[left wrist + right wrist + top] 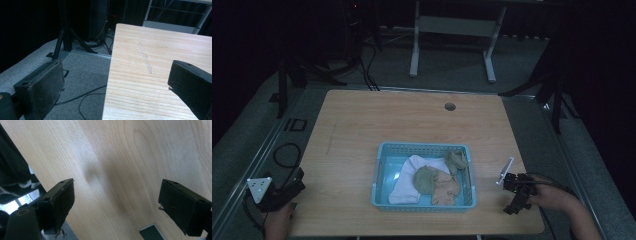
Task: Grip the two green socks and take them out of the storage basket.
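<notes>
Both sets of fingers spread wide and empty, right gripper (516,192) low right nearer the sock-filled basket (382,172) mid-counter (362,125), left gripper (274,190) far low left.

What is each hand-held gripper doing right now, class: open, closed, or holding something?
Left hand-held gripper: open, holding nothing, at the table's corner.
Right hand-held gripper: open, holding nothing, over bare wood.

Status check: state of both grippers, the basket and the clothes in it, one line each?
left gripper: jaws open, empty, at the table's near left corner.
right gripper: jaws open, empty, over the table near its right edge.
blue basket: upright on the table, holding clothes.
clothes: crumpled in the basket, untouched by either gripper.
</notes>
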The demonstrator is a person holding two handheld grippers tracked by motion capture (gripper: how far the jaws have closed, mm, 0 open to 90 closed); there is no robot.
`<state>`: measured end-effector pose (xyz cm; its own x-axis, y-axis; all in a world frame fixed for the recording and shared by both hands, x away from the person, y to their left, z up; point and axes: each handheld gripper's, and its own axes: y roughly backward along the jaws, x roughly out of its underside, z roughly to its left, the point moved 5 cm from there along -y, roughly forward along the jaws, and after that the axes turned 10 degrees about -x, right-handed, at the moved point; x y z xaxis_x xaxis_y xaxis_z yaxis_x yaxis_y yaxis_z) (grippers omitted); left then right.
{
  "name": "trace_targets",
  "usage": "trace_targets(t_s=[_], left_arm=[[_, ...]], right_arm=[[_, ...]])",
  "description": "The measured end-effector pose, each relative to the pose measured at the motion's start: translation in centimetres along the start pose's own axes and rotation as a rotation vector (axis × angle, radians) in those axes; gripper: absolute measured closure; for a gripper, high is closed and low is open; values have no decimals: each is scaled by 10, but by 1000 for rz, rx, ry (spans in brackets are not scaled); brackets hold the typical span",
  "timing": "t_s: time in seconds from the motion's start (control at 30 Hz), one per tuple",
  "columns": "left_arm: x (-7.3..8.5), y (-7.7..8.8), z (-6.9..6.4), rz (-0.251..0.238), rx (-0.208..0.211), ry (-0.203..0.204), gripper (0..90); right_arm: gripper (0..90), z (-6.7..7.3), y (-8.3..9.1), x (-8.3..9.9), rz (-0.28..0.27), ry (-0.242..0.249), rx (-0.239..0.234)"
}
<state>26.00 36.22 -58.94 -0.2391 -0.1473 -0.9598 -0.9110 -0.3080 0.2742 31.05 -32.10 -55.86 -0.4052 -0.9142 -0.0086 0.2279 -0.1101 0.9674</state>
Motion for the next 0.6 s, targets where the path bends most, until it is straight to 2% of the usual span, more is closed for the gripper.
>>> trace_targets(t_s=[0.23,0.43,0.6], left_arm=[[0,0,-1,0,3,-4,7],[0,0,-1,3,5,-3,7],[0,-1,-1,7,2,-5,7]], right_arm=[[139,10,4,-13,48,72,-29],[142,20,11,-25,38,140,-38],[150,30,23,-36,42,183,-27]])
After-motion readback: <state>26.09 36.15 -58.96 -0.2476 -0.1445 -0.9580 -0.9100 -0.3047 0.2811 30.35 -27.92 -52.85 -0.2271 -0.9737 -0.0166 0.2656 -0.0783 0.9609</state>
